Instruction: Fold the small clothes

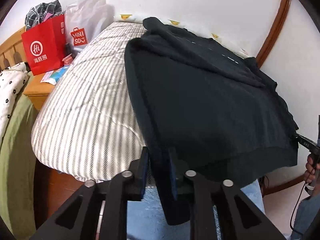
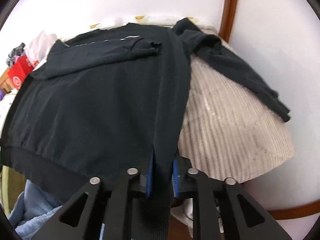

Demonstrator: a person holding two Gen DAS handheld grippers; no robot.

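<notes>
A black sweatshirt lies spread on a grey-and-white striped mattress, with its ribbed hem hanging over the near edge. My left gripper is shut on the hem's left corner, and dark cloth fills the gap between its blue pads. In the right wrist view my right gripper is shut on the sweatshirt's right hem corner in the same way. One sleeve is folded across the chest. The other sleeve stretches out to the right over the mattress.
A red paper bag and a white shopping bag stand on a wooden nightstand at the left. Green bedding lies beside it. Light blue fluffy cloth sits below the mattress edge. A white wall with wooden trim is behind.
</notes>
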